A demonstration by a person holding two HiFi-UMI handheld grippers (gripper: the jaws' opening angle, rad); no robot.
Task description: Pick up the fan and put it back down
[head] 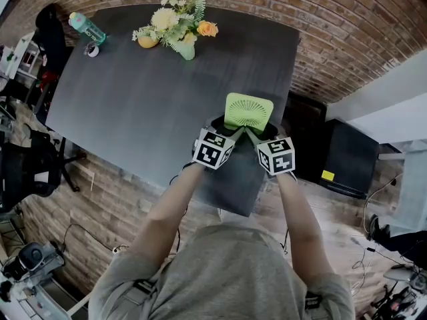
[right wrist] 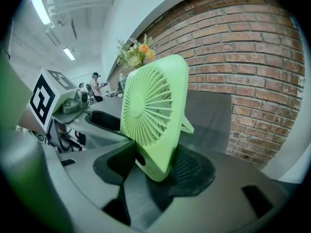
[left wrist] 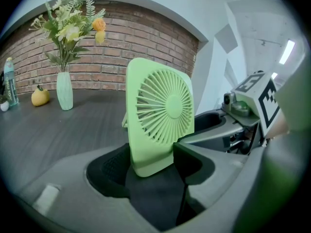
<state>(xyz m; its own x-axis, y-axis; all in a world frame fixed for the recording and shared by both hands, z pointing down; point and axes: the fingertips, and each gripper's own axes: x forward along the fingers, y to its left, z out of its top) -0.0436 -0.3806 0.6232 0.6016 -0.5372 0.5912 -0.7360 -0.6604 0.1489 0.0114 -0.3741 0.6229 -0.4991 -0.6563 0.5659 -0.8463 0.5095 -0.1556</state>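
Observation:
A light green square fan (head: 248, 111) stands upright near the front right corner of the dark table (head: 133, 99). Both grippers hold it from the near side. My left gripper (head: 223, 124) is shut on its lower left corner, and in the left gripper view the fan (left wrist: 160, 115) sits between the dark pads of that gripper (left wrist: 153, 166). My right gripper (head: 265, 129) is shut on the lower right corner, and in the right gripper view the fan (right wrist: 153, 110) is wedged between the jaws of that gripper (right wrist: 155, 166). Whether the fan's base touches the table I cannot tell.
A pale green vase of flowers (head: 180, 29) stands at the table's far edge with a yellow fruit (head: 148, 42) beside it. A teal bottle (head: 87, 27) and a small white roll (head: 92, 50) lie at the far left. A black cabinet (head: 350, 155) stands right of the table against the brick wall.

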